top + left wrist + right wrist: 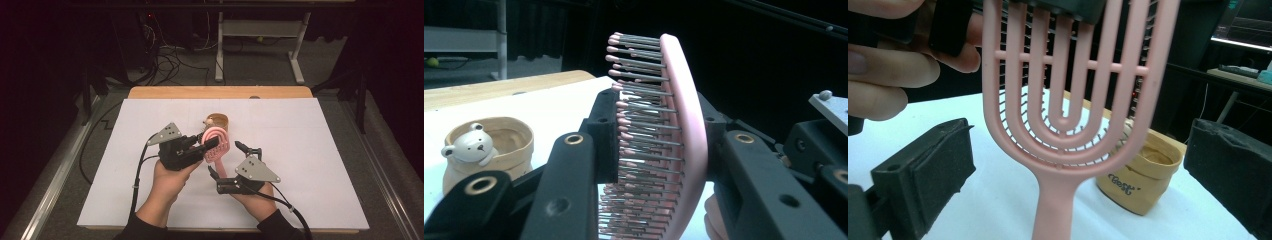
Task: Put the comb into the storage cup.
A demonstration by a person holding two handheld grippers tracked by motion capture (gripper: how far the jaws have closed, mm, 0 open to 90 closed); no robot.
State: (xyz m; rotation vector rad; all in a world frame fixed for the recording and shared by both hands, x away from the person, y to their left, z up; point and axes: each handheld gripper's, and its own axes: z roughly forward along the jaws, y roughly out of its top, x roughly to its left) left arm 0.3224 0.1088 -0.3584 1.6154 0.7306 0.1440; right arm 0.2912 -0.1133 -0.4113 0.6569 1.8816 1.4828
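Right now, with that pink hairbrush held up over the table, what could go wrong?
1. The left fingers pinch the hairbrush across springy bristles, so it might slip or twist.
2. The right fingers stand open around the handle, giving no support if it drops.
3. The little bear pot sits just behind and could get knocked.

The pink hairbrush (1063,125), at the centre of the right gripper view, looks like smooth, slightly glossy plastic; its thin grey pins (644,145) carry rounded pink tips. The tan cup (489,150), at lower left in the left gripper view, has a matt, paper-bag look, and the small white bear (471,147) on its rim looks glazed and shiny. The jaw pads (945,165) are matt, rough black foam. A matt white sheet (310,150) covers the wooden table (220,92).
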